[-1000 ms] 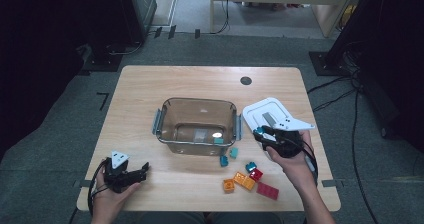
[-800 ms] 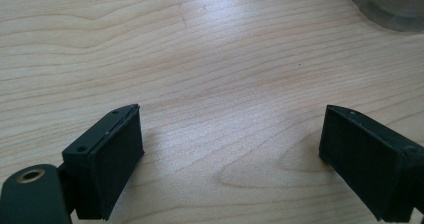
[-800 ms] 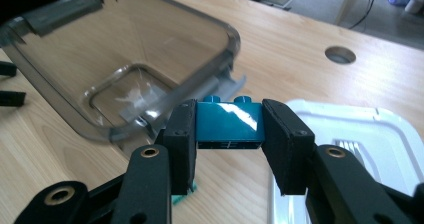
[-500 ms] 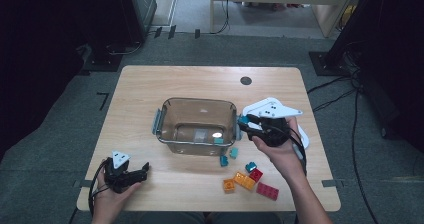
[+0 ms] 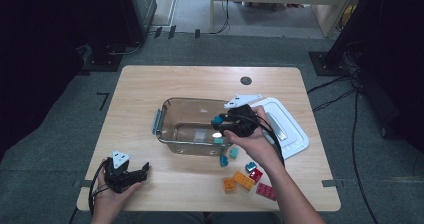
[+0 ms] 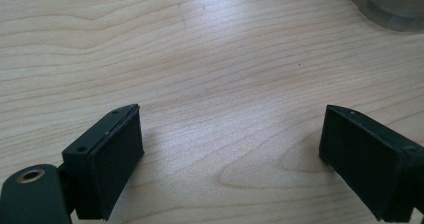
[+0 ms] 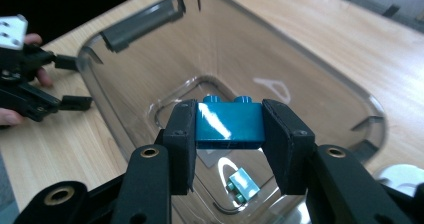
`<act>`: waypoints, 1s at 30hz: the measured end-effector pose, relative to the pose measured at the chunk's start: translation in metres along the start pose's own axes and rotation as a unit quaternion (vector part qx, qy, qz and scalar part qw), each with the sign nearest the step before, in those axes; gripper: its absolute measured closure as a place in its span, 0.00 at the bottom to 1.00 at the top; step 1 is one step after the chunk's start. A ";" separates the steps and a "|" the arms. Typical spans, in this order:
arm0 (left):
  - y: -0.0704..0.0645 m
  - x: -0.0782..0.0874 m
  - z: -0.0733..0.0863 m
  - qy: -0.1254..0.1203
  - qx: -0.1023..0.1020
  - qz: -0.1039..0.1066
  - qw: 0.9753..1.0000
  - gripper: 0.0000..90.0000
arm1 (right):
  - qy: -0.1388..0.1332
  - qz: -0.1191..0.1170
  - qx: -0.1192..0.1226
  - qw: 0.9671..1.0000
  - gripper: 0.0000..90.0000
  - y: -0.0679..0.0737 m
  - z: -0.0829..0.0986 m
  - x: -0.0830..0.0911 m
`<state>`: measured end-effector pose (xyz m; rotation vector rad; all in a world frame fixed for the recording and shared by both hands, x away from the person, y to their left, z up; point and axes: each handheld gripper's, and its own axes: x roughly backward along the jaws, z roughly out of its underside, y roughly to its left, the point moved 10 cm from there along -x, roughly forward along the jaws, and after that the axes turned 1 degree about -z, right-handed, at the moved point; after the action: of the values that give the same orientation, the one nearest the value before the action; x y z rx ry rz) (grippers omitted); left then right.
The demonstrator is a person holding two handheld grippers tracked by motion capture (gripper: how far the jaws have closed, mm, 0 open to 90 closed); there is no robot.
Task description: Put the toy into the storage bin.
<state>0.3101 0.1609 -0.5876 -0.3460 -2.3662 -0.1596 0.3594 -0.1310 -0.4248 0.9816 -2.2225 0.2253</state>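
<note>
One blue brick (image 7: 229, 123) sits clamped in the right hand-held gripper (image 7: 229, 126) above the clear bin (image 5: 170, 115) mid-frame, left hand-held gripper (image 6: 230, 154) spread apart.

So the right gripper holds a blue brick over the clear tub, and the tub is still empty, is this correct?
Not quite. The right gripper does hold the blue brick over the clear tub, but the tub is not empty: a pale green brick already lies on its bottom, as the right gripper view shows.

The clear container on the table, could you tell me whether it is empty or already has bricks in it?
Not empty: one light green brick lies on the clear container's floor. The right tool holds a blue brick above it, not yet dropped.
</note>
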 end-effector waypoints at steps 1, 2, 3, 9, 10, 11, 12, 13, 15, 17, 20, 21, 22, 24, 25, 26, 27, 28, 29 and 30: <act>0.000 0.000 0.000 0.000 0.000 0.000 1.000 0.11 | 0.007 -0.001 -0.001 1.000 0.66 0.001 0.000 -0.004; 0.000 0.000 0.000 0.000 0.000 0.000 1.000 0.11 | 0.014 -0.002 -0.003 1.000 0.65 0.002 0.001 -0.008; 0.000 0.000 0.000 0.000 0.000 0.000 1.000 0.11 | 0.016 -0.003 -0.004 1.000 0.63 0.002 0.000 -0.011; 0.000 0.000 0.000 0.000 0.000 0.000 1.000 0.11 | 0.012 -0.006 -0.001 1.000 0.56 0.005 -0.001 -0.013; 0.000 0.000 0.000 0.000 0.000 0.000 1.000 0.11 | 0.009 -0.006 -0.002 1.000 0.56 0.005 -0.001 -0.011; 0.000 0.000 0.000 0.000 0.000 0.000 1.000 0.11 | 0.005 -0.004 0.000 1.000 0.55 0.004 -0.001 -0.008; 0.000 0.000 0.000 0.000 0.000 0.000 1.000 0.11 | 0.002 -0.002 -0.002 1.000 0.55 0.003 -0.001 -0.005; 0.000 0.000 0.000 0.000 0.000 0.000 1.000 0.11 | -0.006 -0.002 -0.004 1.000 0.54 0.002 -0.001 0.000; 0.000 0.000 0.000 0.000 0.000 0.001 1.000 0.11 | -0.013 0.001 -0.007 1.000 0.53 0.000 0.001 0.008; 0.000 0.000 0.000 0.001 -0.001 0.001 1.000 0.11 | -0.023 0.004 -0.011 1.000 0.52 -0.003 0.004 0.019; 0.000 0.000 0.000 0.000 0.000 0.001 1.000 0.11 | -0.037 0.012 -0.016 0.999 0.51 -0.009 0.010 0.034; 0.000 0.000 0.000 0.000 0.001 0.001 1.000 0.11 | -0.039 0.014 -0.019 0.999 0.51 -0.011 0.012 0.037; 0.000 0.000 0.000 0.000 0.000 0.001 1.000 0.11 | -0.043 0.017 -0.022 0.999 0.51 -0.013 0.016 0.043; 0.000 0.000 0.000 0.001 0.000 0.001 1.000 0.11 | -0.047 0.019 -0.027 0.998 0.51 -0.017 0.023 0.051; 0.000 0.000 0.000 0.001 -0.001 0.001 1.000 0.11 | -0.047 0.021 -0.028 0.998 0.51 -0.019 0.027 0.054; 0.000 0.000 0.000 0.001 0.000 0.001 1.000 0.11 | -0.048 0.024 -0.032 0.998 0.51 -0.021 0.030 0.056; 0.000 0.000 0.000 0.001 0.000 0.001 1.000 0.11 | -0.051 0.025 -0.032 0.998 0.50 -0.023 0.034 0.060; 0.000 0.000 0.000 0.001 -0.001 0.001 1.000 0.11 | -0.051 0.028 -0.034 0.998 0.50 -0.025 0.039 0.062; 0.000 0.000 0.000 0.002 0.000 0.001 1.000 0.11 | -0.051 0.032 -0.036 0.998 0.50 -0.027 0.043 0.065; 0.000 0.000 0.000 0.001 0.000 0.001 1.000 0.11 | -0.051 0.034 -0.038 0.997 0.50 -0.029 0.048 0.067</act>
<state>0.3098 0.1607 -0.5876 -0.3477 -2.3639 -0.1580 0.3231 -0.2103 -0.4205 0.8936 -2.3414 0.1223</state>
